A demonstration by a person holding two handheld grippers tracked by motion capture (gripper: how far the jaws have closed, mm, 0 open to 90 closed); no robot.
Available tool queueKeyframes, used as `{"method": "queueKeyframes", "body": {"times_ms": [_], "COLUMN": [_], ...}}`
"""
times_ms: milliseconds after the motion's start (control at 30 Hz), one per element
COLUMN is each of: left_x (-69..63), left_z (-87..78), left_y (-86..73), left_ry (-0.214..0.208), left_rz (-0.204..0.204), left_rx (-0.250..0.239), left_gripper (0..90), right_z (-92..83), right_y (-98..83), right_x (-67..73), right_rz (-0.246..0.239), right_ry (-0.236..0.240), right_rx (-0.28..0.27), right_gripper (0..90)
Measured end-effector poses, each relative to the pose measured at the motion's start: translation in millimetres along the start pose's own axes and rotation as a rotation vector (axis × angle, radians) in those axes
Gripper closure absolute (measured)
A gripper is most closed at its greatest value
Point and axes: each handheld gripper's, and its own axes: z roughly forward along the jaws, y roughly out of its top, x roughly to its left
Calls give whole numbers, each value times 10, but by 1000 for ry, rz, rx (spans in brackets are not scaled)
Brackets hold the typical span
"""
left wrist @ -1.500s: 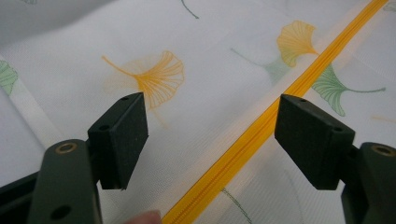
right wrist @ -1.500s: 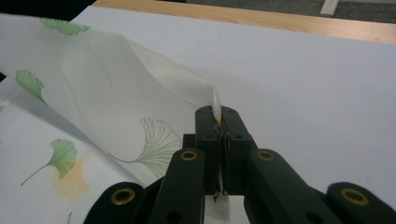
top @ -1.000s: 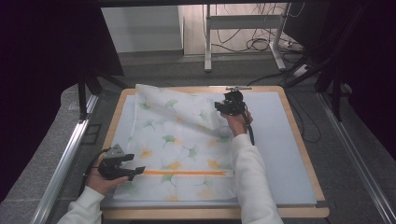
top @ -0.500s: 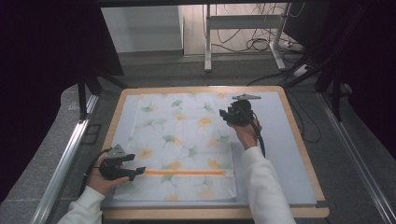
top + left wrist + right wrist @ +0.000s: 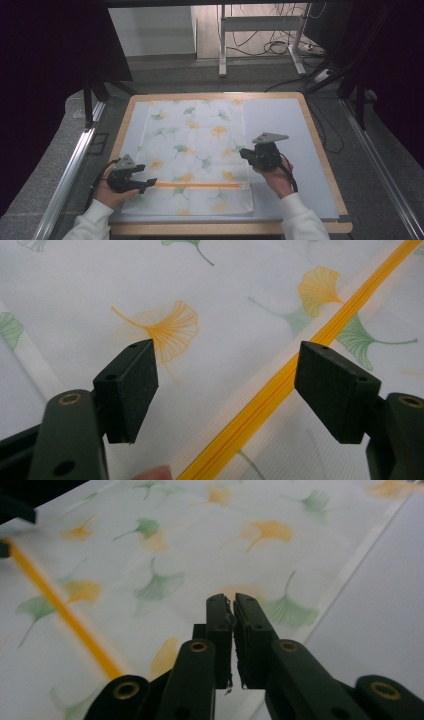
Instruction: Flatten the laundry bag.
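**Cloth flat, both grippers at its near end**

My left gripper, jaws spread wide, hovers at 7 o'clock over the orange zipper. My right gripper, jaws pressed together on nothing, sits at 4 o'clock. The leaf-print cloth stretches flat toward 12 across the table.

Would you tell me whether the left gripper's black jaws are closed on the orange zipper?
No, the left gripper stands wide open, with the orange zipper running untouched between its jaws.

In the right gripper view the orange zipper blurs at left. In the left gripper view, a fingertip is cut by the bottom edge.
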Motion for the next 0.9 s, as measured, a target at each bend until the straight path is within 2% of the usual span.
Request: {"method": "queueKeyframes", "body": {"times_ms": [100, 167, 267, 400, 500, 733, 900], "left_x": [-4, -15, -23, -42, -88, -224, -291], "left_z": [5, 3, -3, 4, 19, 72, 98], "left_y": [6, 10, 15, 15, 31, 108, 128], "left_ry": [1, 1, 2, 5, 1, -15, -17], "left_rz": [4, 2, 0, 3, 10, 30, 38], "left_rx": [2, -3, -8, -11, -13, -5, 3], "left_gripper": [249, 247, 244, 242, 240, 240, 240], "right_z": [-67, -79, -69, -94, -106, -84, -99], "right_y": [-149, -255, -389, -480, -510, -559, -554], "right_x": [63, 110, 215, 394, 475, 469, 484], "right_rz": [-4, 6, -2, -30, -40, -39, -42], "right_ry": [19, 38, 61, 95, 105, 93, 89], "right_rx": [19, 33, 71, 90, 92, 112, 104], "right_gripper": [888, 889, 889, 889, 889, 889, 889]}}
